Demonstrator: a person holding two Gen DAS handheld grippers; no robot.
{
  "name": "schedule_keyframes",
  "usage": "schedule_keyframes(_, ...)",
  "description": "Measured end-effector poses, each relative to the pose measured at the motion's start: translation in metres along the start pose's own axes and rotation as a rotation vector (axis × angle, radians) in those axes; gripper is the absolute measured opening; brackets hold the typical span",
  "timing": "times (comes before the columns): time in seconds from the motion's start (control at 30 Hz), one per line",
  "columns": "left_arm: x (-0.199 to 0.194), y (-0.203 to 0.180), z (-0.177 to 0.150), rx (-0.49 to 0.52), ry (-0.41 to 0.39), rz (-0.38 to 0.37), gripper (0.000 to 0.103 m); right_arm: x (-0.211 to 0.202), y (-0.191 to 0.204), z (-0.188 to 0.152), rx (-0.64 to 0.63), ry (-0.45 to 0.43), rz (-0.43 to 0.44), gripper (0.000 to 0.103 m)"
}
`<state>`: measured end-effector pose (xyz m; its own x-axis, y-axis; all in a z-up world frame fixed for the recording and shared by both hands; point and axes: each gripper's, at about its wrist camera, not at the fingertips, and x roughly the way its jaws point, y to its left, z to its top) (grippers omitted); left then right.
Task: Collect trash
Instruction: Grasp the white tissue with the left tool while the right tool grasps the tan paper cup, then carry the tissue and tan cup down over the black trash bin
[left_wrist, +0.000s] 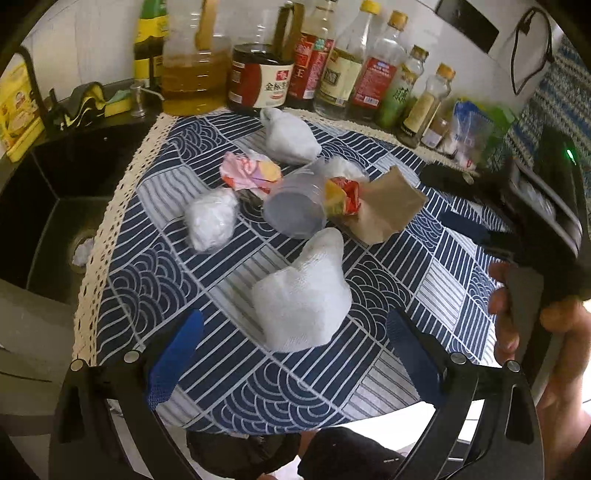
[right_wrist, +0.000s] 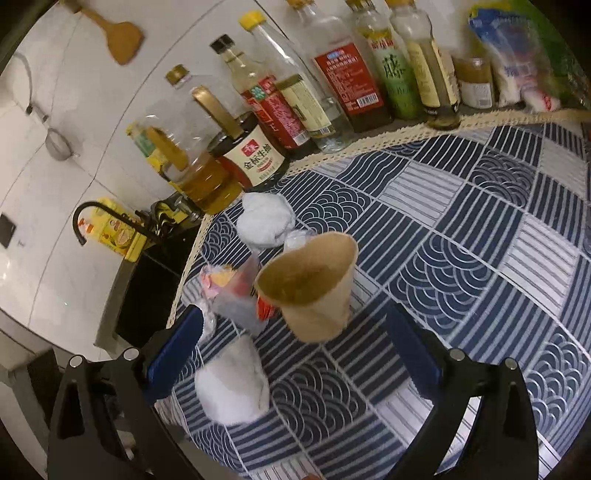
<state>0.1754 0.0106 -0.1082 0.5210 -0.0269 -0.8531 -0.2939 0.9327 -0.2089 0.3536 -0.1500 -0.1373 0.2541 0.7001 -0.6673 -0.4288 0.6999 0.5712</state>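
Trash lies on a blue-and-white patterned cloth (left_wrist: 229, 384). In the left wrist view a large crumpled white tissue (left_wrist: 303, 295) sits just ahead of my open left gripper (left_wrist: 295, 350). Behind it lie a clear plastic cup (left_wrist: 295, 206) on its side, a brown paper cup (left_wrist: 388, 203), a red-yellow wrapper (left_wrist: 343, 195), a pink wrapper (left_wrist: 247, 170) and two more tissue wads (left_wrist: 210, 221), (left_wrist: 291, 136). My right gripper (right_wrist: 295, 350) is open and empty; the brown paper cup (right_wrist: 314, 291) lies just ahead between its fingers, and a tissue wad (right_wrist: 232, 384) lies by the left finger. The right gripper also shows at the left view's right edge (left_wrist: 480, 206).
A row of sauce and oil bottles (left_wrist: 258, 77) stands along the cloth's back edge, also in the right wrist view (right_wrist: 255, 155). A black sink (left_wrist: 48, 206) with a tissue scrap lies left of the cloth. Sponges and a yellow box (left_wrist: 18, 110) sit behind the sink.
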Motion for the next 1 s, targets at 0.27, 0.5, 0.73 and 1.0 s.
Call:
schedule_keyframes(0.27,0.03,0.001,0.009,-0.063,0.076,0.048,0.096,0.034,-0.007,0.016,0.034,0.048,0.037,0.098)
schedule_keyframes(0.5,0.045,-0.006,0.013,-0.042,0.09,0.036,0.087,0.04,-0.017,0.017,0.053,0.041,0.014,0.078)
schedule_keyframes(0.73,0.059,-0.009,0.008,-0.011,0.134,0.046,0.051,0.032,-0.024,0.017,0.048,0.04,0.033,0.059)
schedule_keyframes(1.0,0.048,-0.003,0.013,-0.052,0.084,0.027,0.027,0.006,-0.024,0.015,0.054,-0.001,0.044,0.058)
